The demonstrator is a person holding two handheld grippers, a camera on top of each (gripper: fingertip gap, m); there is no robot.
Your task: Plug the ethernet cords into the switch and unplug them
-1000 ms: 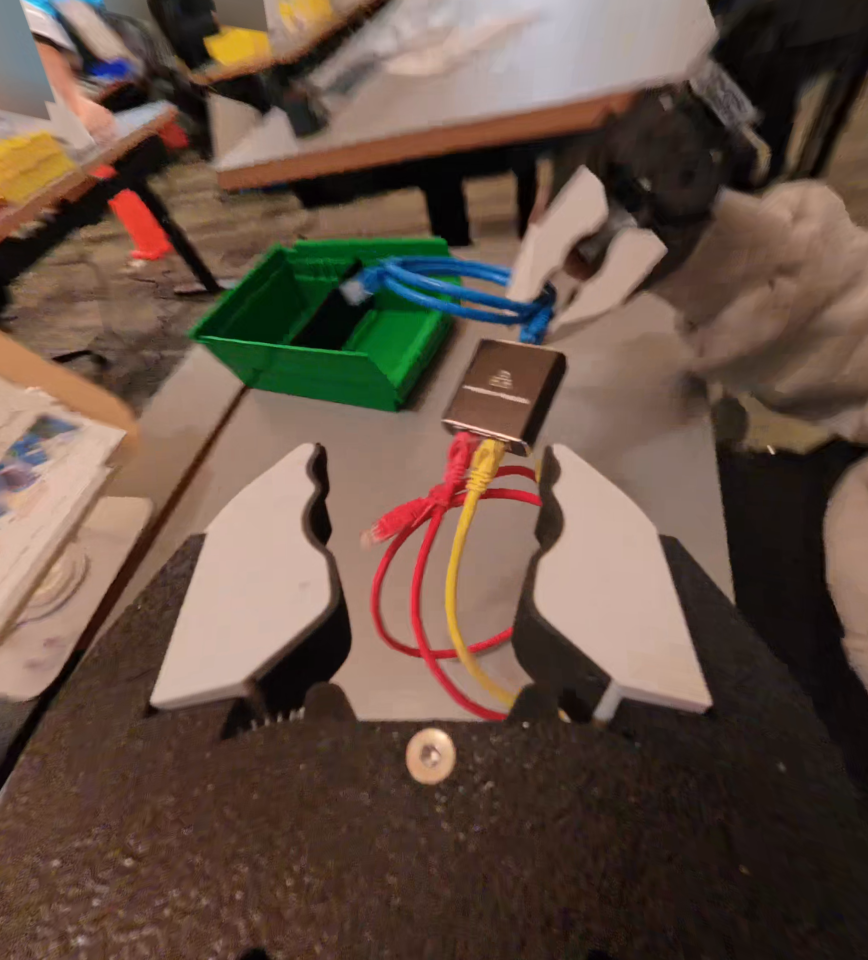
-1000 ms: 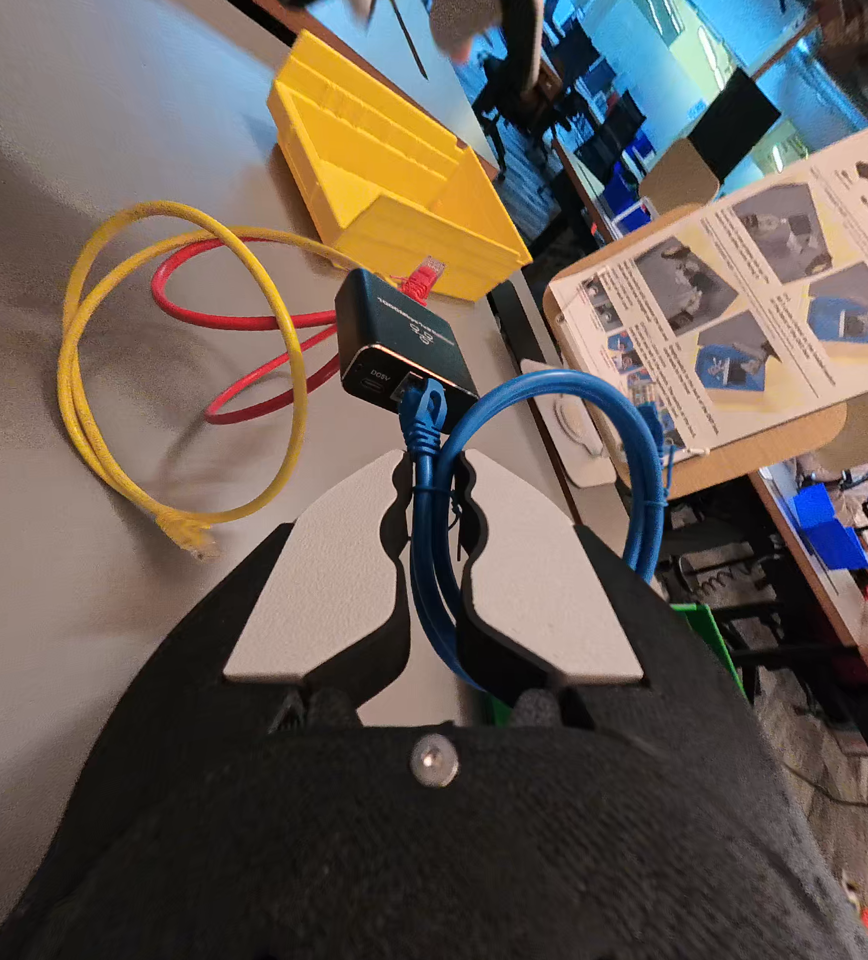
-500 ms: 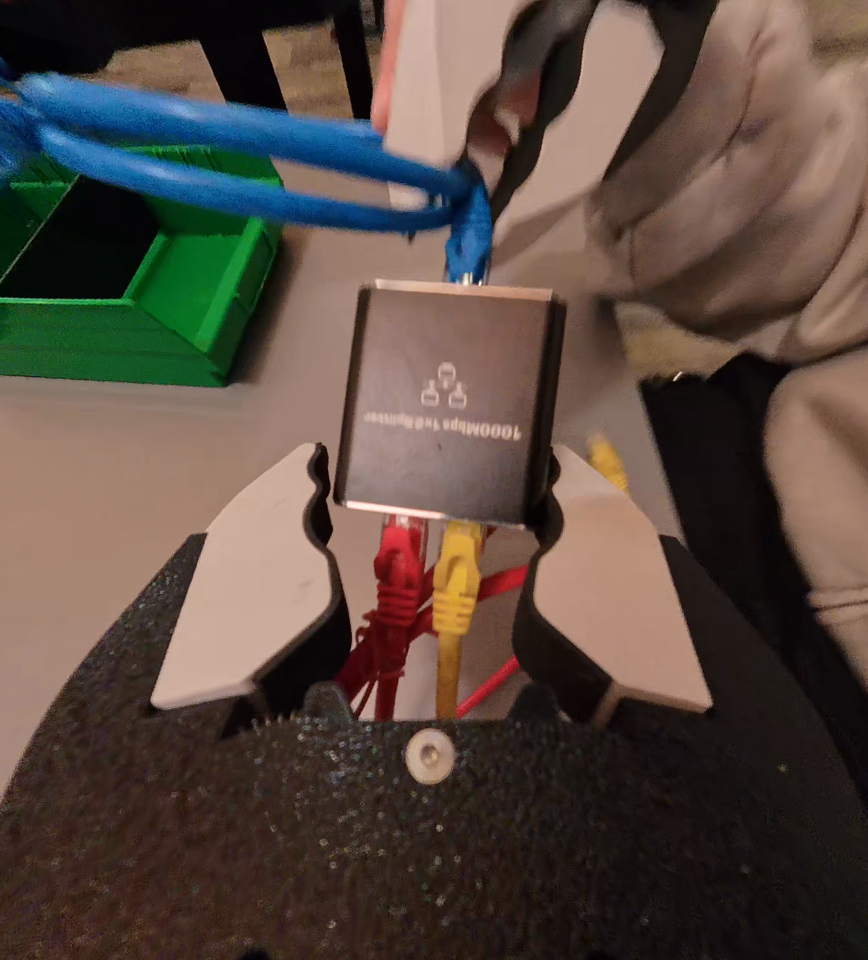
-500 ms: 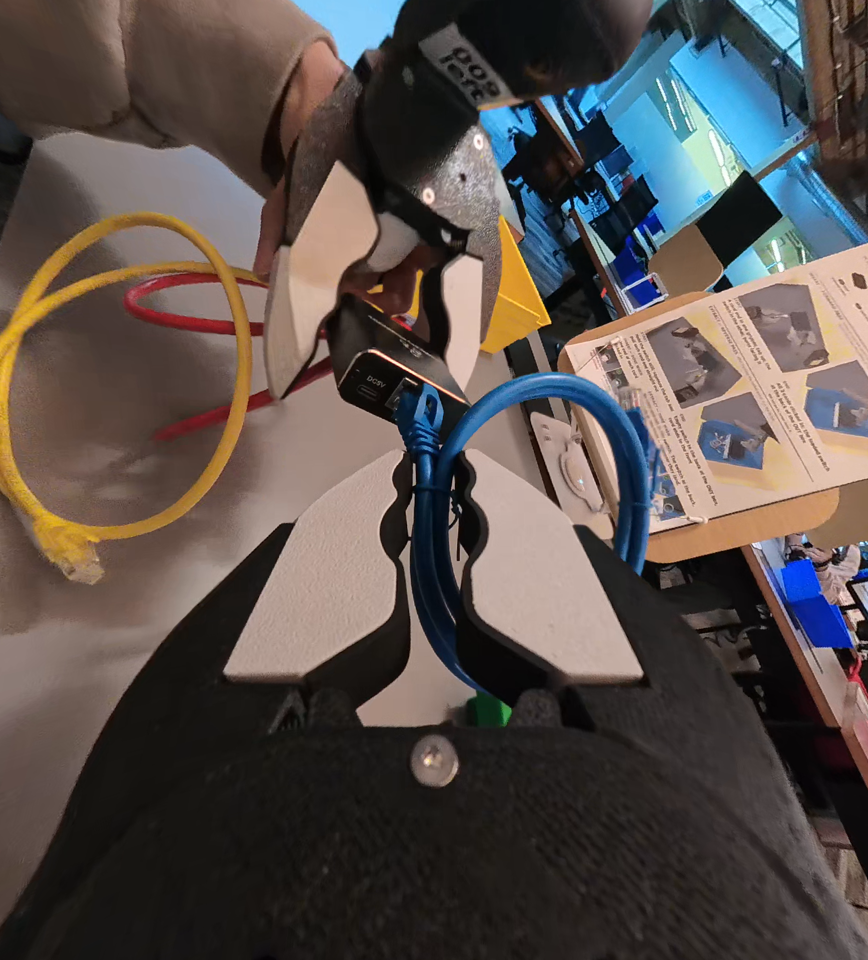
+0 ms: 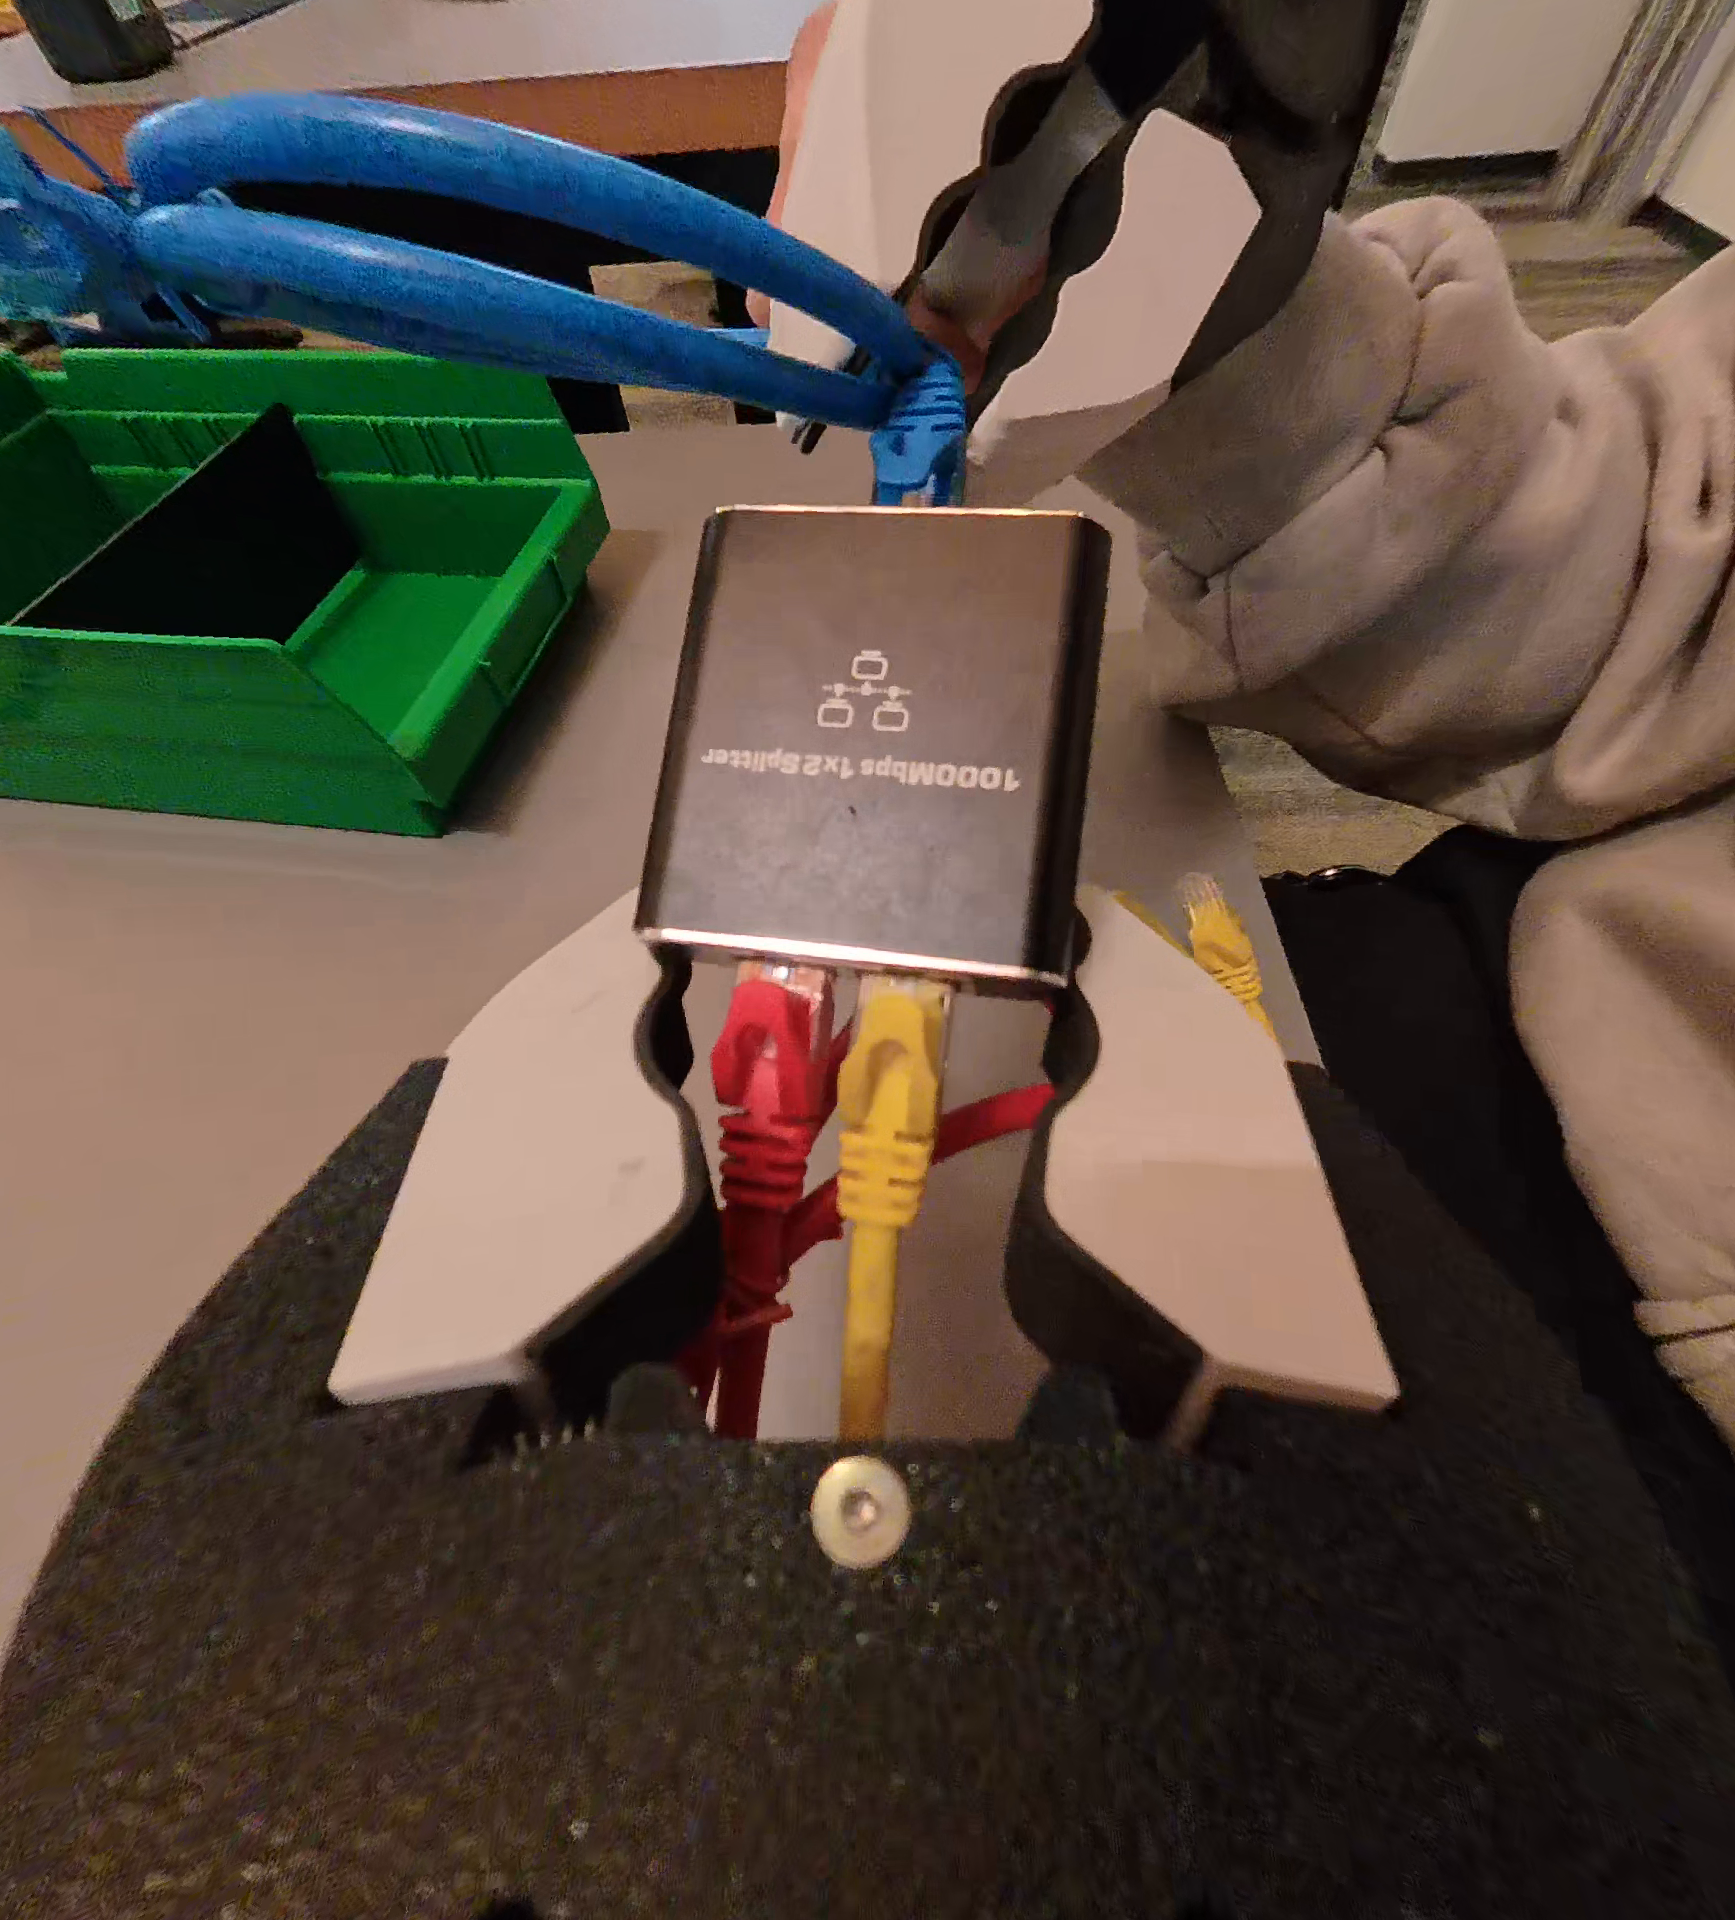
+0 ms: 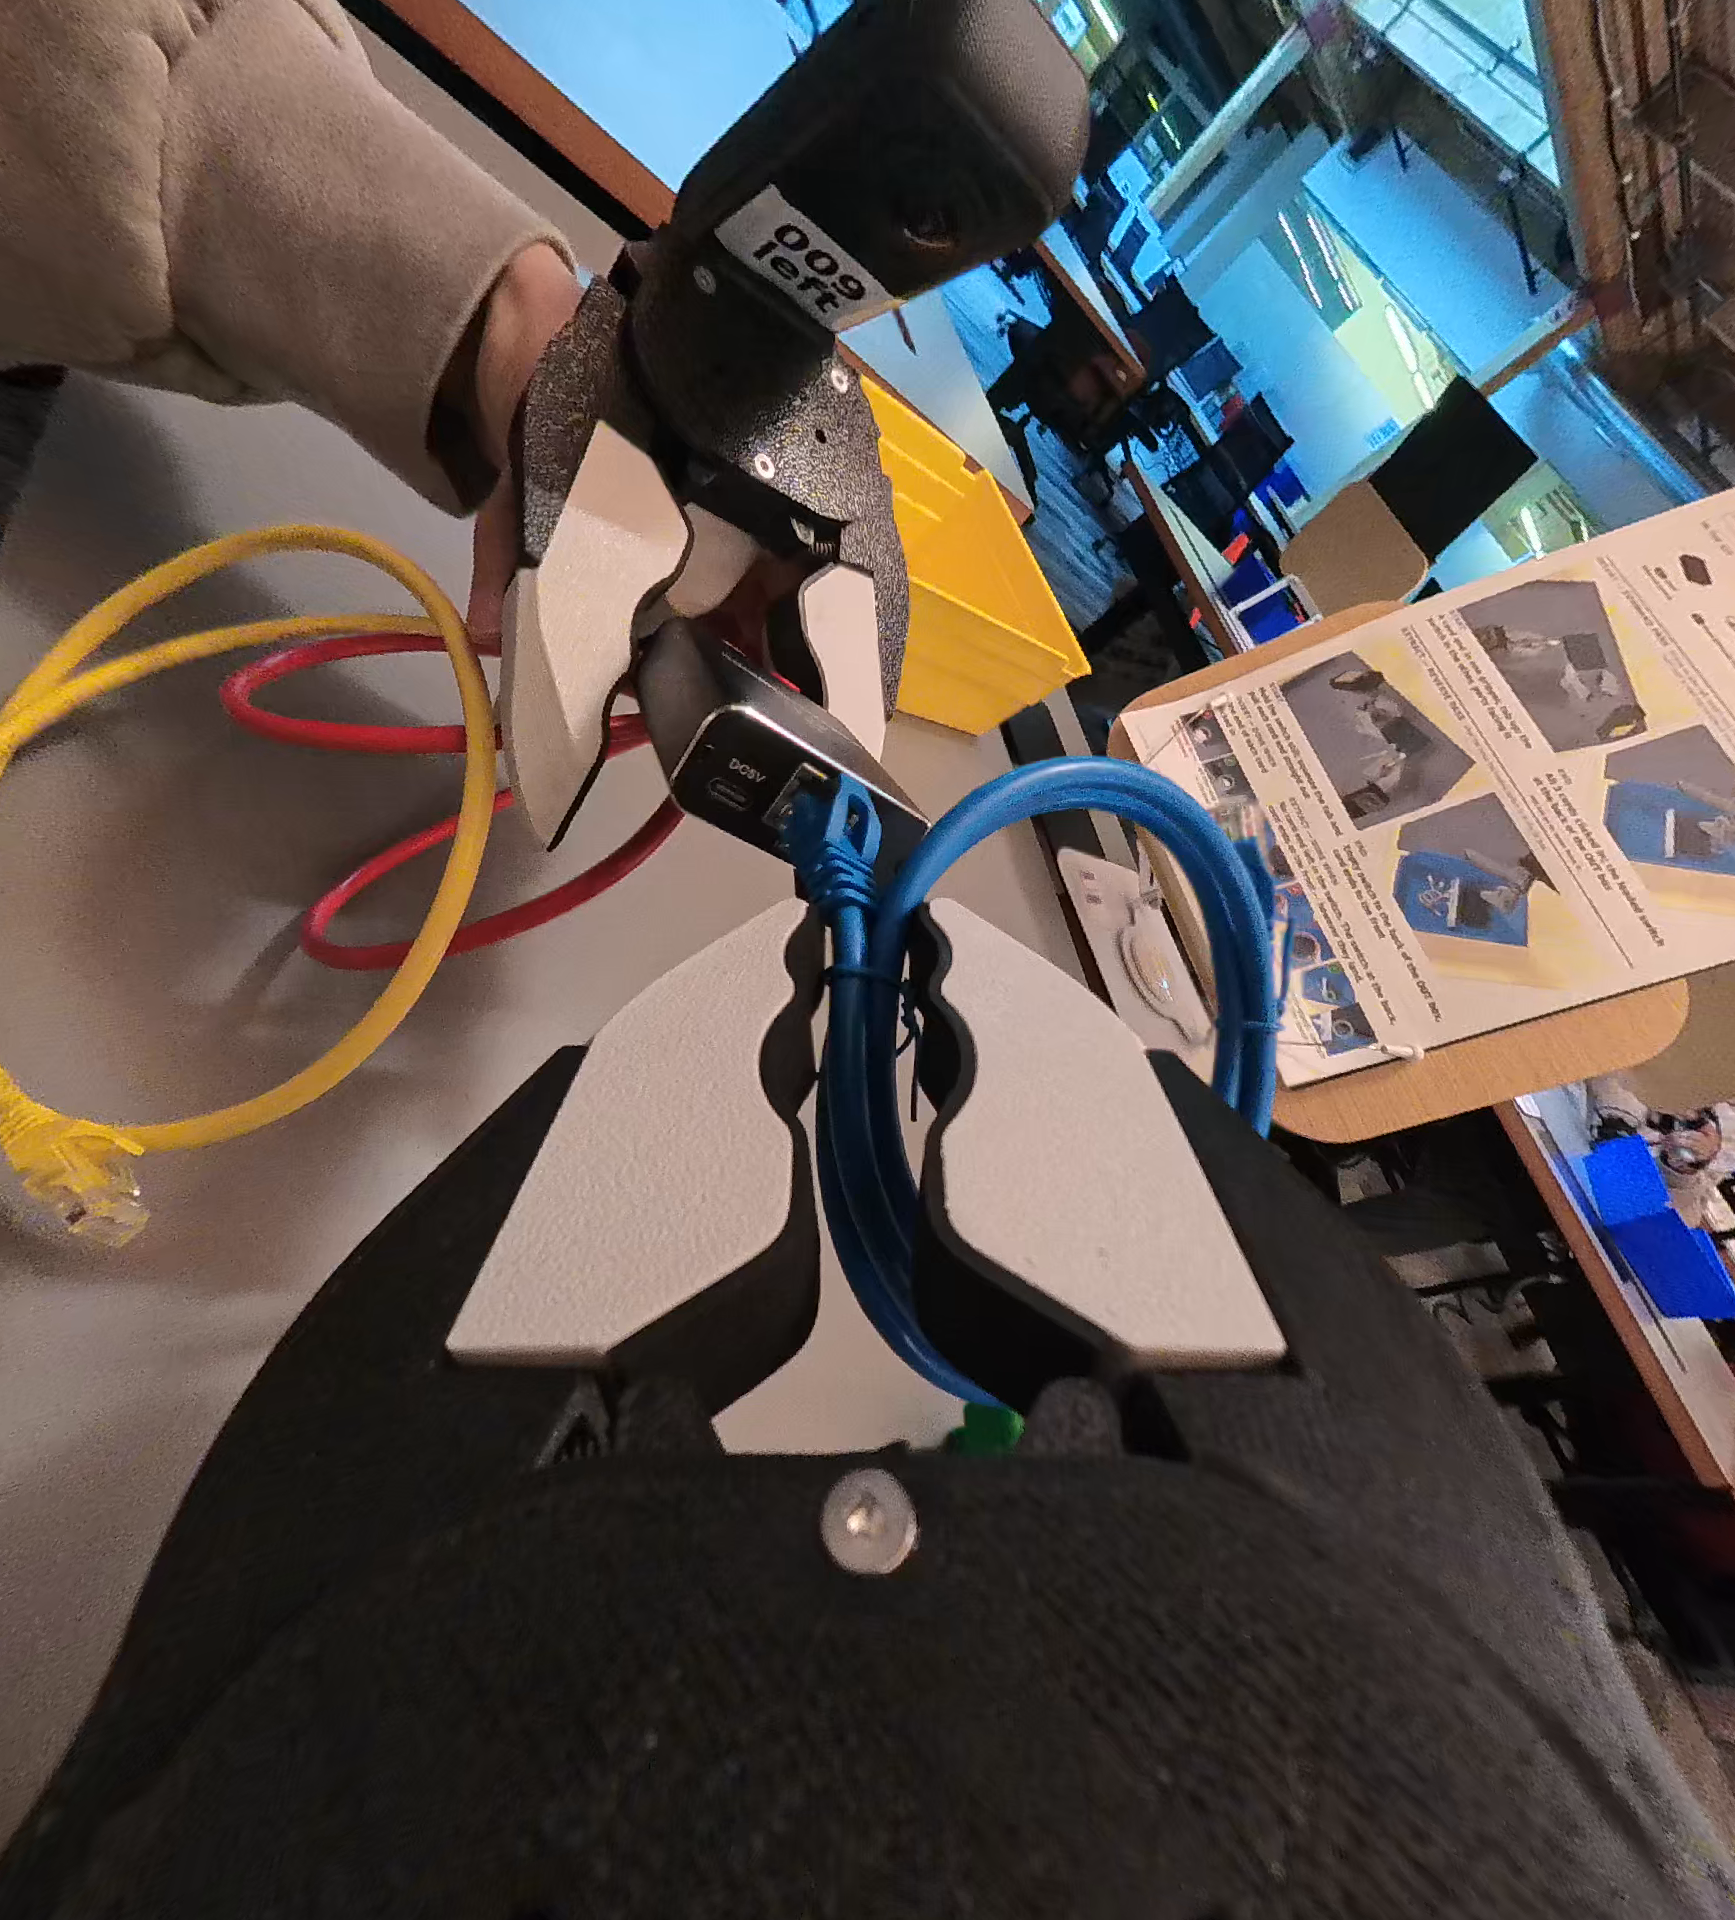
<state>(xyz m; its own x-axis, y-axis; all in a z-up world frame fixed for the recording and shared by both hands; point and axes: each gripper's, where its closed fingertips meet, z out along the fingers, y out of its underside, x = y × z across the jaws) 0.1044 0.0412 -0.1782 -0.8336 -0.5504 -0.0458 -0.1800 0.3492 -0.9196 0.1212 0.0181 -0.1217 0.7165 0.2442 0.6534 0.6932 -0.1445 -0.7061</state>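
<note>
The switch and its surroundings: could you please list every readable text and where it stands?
Switch top: white network symbol, one printed line; wording withheld.
Switch end: small printed marking.
Left tool: white sticker, two short lines.
Instruction sheet: print too small.

Dark switch carries red, yellow, blue cords plugged in.
</note>
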